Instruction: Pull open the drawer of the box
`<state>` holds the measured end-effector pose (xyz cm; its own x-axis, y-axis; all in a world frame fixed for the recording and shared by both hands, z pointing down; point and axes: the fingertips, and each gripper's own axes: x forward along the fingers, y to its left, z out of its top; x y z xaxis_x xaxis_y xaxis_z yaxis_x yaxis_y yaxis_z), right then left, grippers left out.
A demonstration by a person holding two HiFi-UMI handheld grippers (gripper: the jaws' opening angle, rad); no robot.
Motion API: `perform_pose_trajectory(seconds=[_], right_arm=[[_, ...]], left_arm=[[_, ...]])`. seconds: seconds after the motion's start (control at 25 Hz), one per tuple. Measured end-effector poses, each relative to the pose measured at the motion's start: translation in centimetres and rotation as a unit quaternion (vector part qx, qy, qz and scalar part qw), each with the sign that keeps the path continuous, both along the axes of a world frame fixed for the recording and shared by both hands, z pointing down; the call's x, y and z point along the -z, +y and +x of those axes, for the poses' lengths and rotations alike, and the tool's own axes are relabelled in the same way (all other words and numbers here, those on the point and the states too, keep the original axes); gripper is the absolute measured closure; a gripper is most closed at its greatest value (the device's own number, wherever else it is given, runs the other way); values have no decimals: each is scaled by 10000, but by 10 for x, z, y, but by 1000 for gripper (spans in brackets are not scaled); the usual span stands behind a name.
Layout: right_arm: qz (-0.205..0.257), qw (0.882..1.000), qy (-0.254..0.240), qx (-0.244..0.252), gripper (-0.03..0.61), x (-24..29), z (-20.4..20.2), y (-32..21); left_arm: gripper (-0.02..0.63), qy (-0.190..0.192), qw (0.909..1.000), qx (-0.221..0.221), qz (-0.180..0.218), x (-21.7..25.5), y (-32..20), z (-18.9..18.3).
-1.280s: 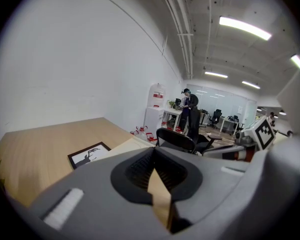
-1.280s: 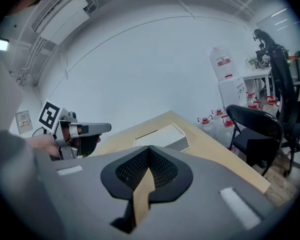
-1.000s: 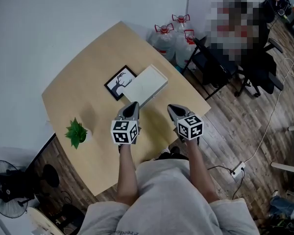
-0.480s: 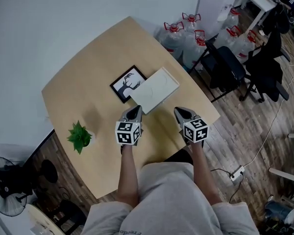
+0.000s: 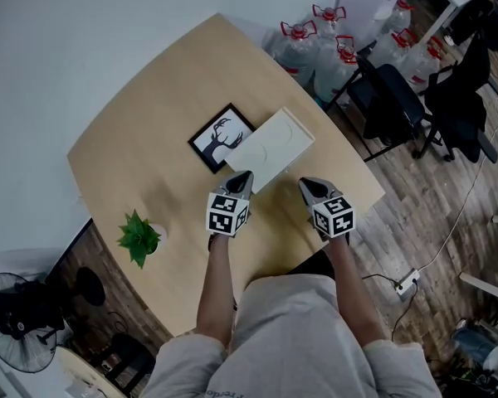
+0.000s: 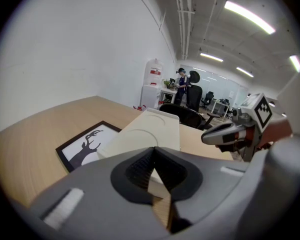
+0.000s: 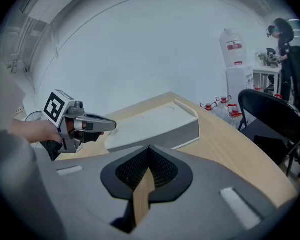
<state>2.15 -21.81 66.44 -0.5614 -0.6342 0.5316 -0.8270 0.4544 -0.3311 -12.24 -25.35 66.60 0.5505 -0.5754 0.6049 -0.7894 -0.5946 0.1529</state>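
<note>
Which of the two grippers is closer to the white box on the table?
The left gripper: its tip is right at the near end of the box, while the right gripper hangs apart from it, off to the side.

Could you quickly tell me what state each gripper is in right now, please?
Left gripper: closed, jaws together, holding nothing.
Right gripper: closed, jaws together, holding nothing.

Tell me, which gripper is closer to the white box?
Left. The left gripper has its tip right at the near end of the box; the right gripper hovers over the table off the box's near right corner, clearly apart.
</note>
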Motion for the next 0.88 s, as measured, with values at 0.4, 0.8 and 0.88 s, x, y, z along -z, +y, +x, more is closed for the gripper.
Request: perform_pose_trajectory(seconds=[0.4,0.8,0.88], right_arm=[[-77,9991,356,235,577,-13,-3,-18],[-187,9975,570,378,577,-31,-7,-25],[-200,9970,623,420,577,-35,-9,-25]], left_arm=[[561,-159,9981,-599,-47,-19,-3,14],[561,-195,9964,-820,-51,-21,-2,18],[561,-236,9956,-899,-115,-20,0,20]])
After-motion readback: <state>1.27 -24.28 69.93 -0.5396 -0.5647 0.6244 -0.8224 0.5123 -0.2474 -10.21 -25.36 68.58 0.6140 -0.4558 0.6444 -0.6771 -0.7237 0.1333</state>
